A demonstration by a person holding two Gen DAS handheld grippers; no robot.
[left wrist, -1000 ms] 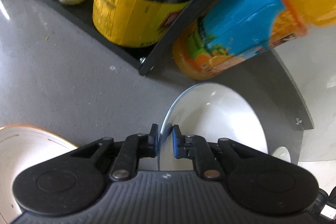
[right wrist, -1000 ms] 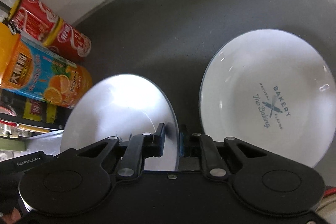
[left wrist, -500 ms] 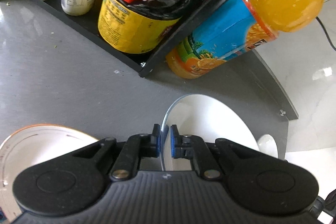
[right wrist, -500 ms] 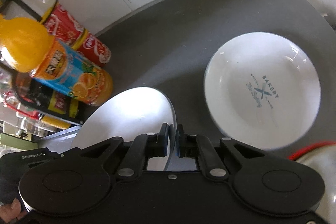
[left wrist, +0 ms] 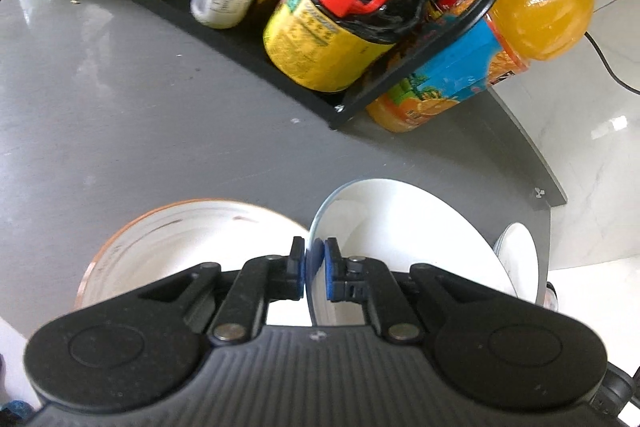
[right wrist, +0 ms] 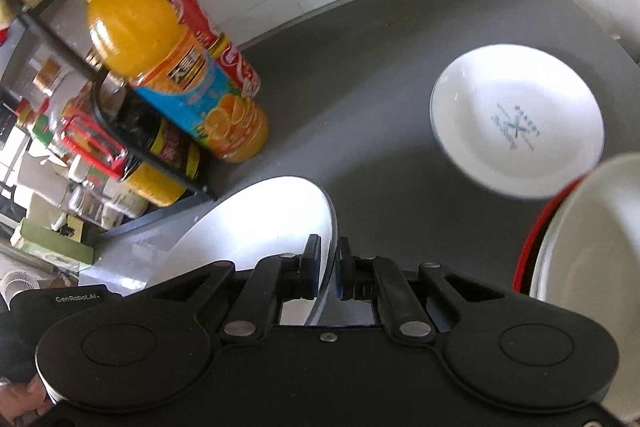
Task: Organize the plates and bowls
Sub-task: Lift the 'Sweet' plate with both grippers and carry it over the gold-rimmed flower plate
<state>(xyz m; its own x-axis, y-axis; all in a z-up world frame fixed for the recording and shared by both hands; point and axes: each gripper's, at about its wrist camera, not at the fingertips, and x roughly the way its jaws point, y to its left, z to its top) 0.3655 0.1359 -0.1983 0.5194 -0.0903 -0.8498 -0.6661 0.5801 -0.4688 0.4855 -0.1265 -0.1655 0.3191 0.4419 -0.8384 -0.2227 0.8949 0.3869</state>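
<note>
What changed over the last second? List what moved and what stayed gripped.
Both grippers pulled back and rose from the counter, carrying their dishes: the bottles and the bakery plate now look farther off. An orange-rimmed bowl came further into the left view, a red-rimmed bowl into the right view. Unchanged: the left gripper stays clamped on its white plate, the right gripper on its white plate.

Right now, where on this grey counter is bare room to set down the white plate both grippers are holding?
Bare counter lies between the orange juice bottle and the bakery plate, ahead of the held white plate. Another bare stretch runs in front of the black rack. Crowded: the rack, and the near right by the red-rimmed bowl.
</note>
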